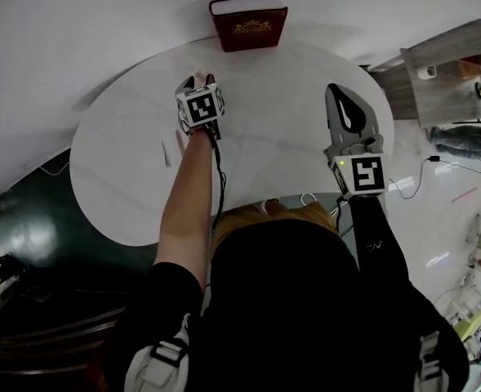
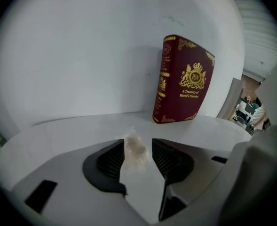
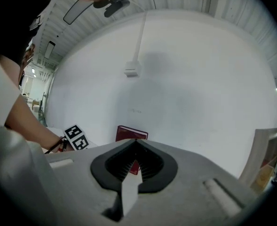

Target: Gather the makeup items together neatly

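Observation:
My left gripper [image 1: 198, 80] points down at the far part of the round white table [image 1: 126, 178], its marker cube on top. In the left gripper view a small pale, translucent wrapped item [image 2: 135, 150] lies on the table between the jaws of the left gripper [image 2: 138, 144]. The jaws stand apart, and the right pad shows a slim gap to the item. My right gripper [image 1: 336, 93] hovers over the table's right side, tips together and nothing held. In its own view the right gripper [image 3: 136, 143] has its tips touching. Two faint pale slivers [image 1: 178, 144] lie left of my left wrist.
A dark red book with gold print [image 1: 250, 24] [image 2: 183, 81] [image 3: 129, 133] stands upright at the table's far edge against the white wall. Wooden shelving [image 1: 452, 64] stands to the right. A cable [image 1: 411, 182] trails over the pale floor there.

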